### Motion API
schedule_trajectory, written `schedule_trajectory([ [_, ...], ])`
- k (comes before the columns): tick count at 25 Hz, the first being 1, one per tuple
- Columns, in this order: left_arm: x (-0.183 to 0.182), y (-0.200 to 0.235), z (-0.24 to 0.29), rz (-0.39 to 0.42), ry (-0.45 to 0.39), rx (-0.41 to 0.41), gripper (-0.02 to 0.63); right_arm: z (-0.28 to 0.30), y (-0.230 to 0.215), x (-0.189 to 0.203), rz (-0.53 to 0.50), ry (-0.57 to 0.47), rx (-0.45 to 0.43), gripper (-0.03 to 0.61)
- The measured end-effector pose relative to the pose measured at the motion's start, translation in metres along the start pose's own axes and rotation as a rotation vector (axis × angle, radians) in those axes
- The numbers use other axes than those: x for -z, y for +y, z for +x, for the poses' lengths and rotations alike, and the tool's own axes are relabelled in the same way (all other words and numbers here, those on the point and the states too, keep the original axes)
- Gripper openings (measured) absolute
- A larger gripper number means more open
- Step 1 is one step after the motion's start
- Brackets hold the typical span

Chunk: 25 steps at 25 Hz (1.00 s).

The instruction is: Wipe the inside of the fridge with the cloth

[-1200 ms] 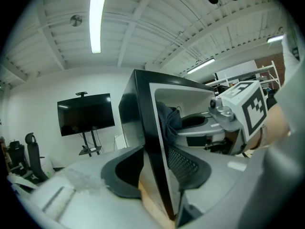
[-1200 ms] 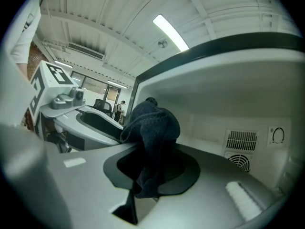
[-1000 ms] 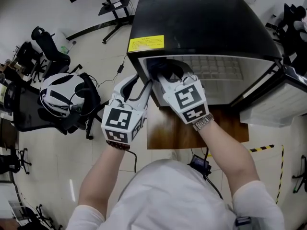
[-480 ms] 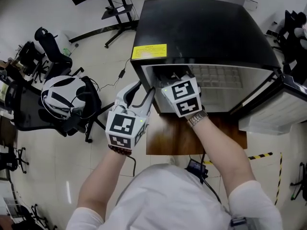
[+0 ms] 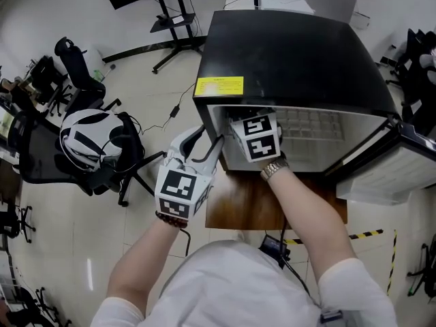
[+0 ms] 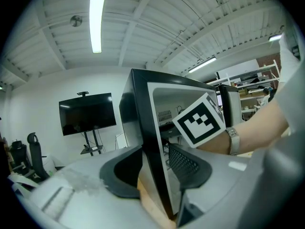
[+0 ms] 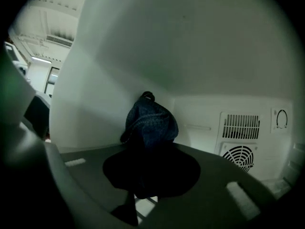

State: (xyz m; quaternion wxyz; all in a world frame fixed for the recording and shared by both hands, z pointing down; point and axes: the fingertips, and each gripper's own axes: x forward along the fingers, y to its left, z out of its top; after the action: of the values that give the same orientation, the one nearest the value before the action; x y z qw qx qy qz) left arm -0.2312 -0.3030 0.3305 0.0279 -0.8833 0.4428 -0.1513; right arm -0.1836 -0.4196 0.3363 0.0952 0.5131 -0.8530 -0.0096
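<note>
The black mini fridge stands open on a wooden stand. My right gripper reaches inside it; in the head view only its marker cube shows under the top edge. The right gripper view shows the right gripper shut on a bunched dark blue cloth, close to the white left inner wall and the back wall. My left gripper sits at the fridge's left front edge. Its jaws have just been opening and straddle the left wall's edge without clamping it.
The fridge door hangs open at the right. Vent grilles sit low on the back wall. The wooden stand juts out below the opening. An office chair carrying a white and black headset stands to the left, a TV stand behind.
The right gripper has pushed further into the fridge with the cloth, so less of it shows below the top edge. The left gripper has stayed at the left wall's edge.
</note>
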Motion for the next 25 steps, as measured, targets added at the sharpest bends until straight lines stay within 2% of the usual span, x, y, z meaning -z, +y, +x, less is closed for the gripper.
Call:
schedule_trajectory([
  [11,-0.003,0.001,-0.001,0.016,0.004,0.002,0.169,0.026,-0.018,0.008,0.066,0.046,0.056,0.071],
  [25,-0.002,0.002,-0.001,0.030,-0.001,0.010,0.169,0.039,-0.041,0.009,0.085,0.067,0.127,0.071],
])
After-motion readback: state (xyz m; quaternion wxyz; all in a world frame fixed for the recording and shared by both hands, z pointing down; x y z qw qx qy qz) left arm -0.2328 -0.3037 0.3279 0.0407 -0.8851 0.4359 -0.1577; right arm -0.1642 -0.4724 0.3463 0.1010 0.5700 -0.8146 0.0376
